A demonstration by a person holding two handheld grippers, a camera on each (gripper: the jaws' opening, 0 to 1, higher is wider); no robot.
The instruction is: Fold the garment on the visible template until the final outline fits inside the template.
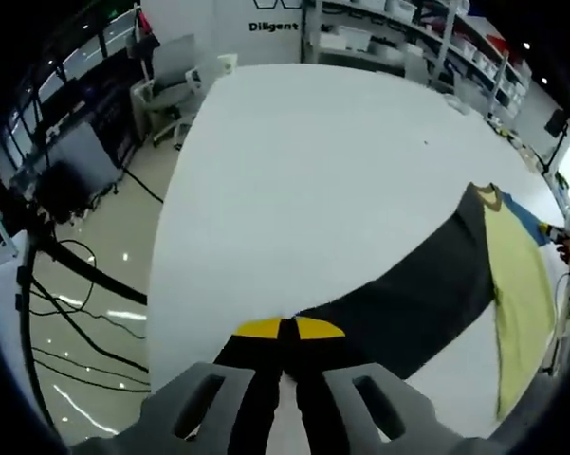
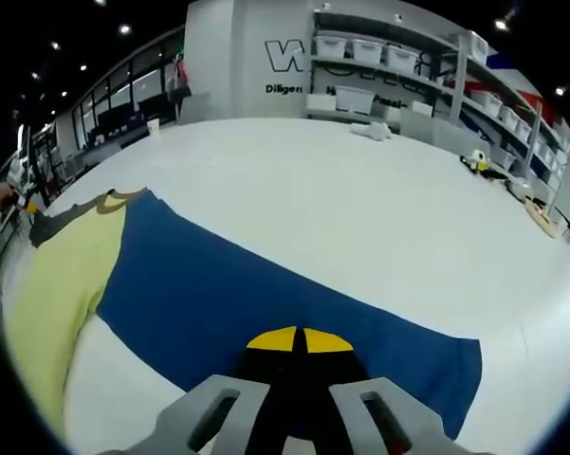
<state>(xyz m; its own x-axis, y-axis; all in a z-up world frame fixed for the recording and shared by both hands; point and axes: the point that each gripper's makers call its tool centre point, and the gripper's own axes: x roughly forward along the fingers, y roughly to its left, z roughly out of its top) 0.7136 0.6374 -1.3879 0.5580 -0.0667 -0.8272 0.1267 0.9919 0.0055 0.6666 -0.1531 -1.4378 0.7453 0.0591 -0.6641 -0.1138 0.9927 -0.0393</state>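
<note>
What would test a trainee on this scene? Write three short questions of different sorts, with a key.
1. Multiple choice: the left hand-held gripper is closed on a sleeve of which colour? A blue, B dark grey, C red.
2. True or false: the garment lies folded into a neat square on the white table.
3. Fill in: the right hand-held gripper is closed on the ___ sleeve.

Key:
1. B, the dark grey sleeve.
2. False, it lies spread out, with both sleeves stretched away from the pale yellow body.
3. Blue: it is the blue sleeve.
</note>
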